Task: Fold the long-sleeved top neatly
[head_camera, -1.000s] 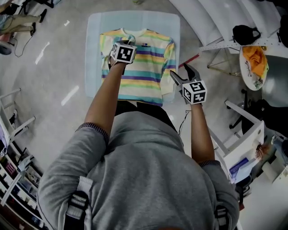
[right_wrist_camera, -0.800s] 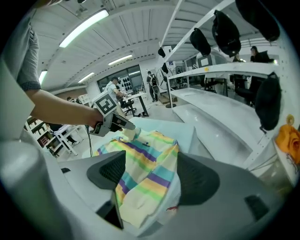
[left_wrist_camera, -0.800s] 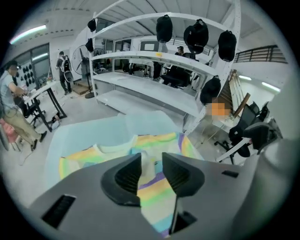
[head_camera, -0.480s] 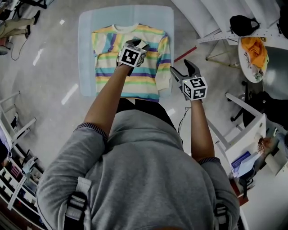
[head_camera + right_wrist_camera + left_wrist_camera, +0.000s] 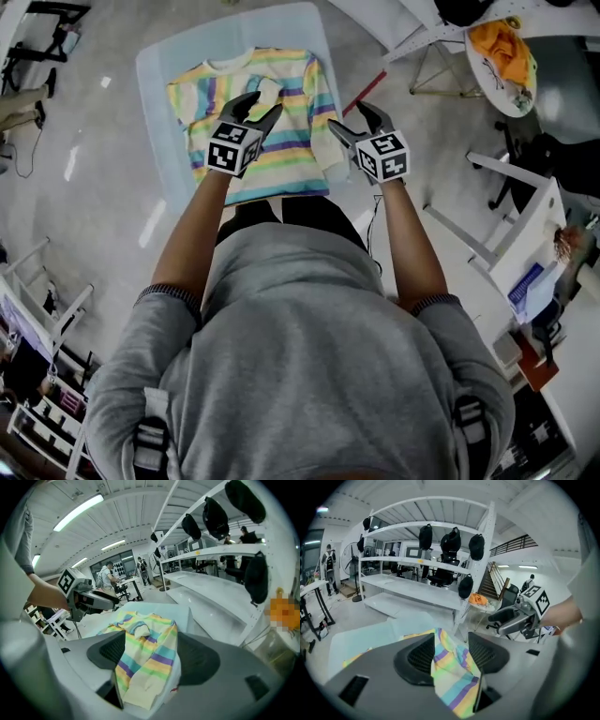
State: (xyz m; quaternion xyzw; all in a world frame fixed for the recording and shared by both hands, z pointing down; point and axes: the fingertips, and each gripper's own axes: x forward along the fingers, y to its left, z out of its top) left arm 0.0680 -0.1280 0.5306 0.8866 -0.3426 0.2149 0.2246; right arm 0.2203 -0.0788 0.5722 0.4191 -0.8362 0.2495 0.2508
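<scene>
1. Top (image 5: 246, 141): flat on mat (image 5: 157, 84); one sleeve (image 5: 267, 91) folded in;
2. Left gripper (image 5: 260, 105): above mat; jaws just opening, nothing between;
3. Right gripper (image 5: 352, 119): at mat's edge; open-jawed, empty;
4. Next, likely: fold other sleeve (image 5: 324, 141) in.

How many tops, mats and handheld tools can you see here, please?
Striped top: 1
Blue mat: 1
Tools: 2, the left tool, whose jaws have just been opening with nothing between them, and the right tool, open
Total: 4
</scene>
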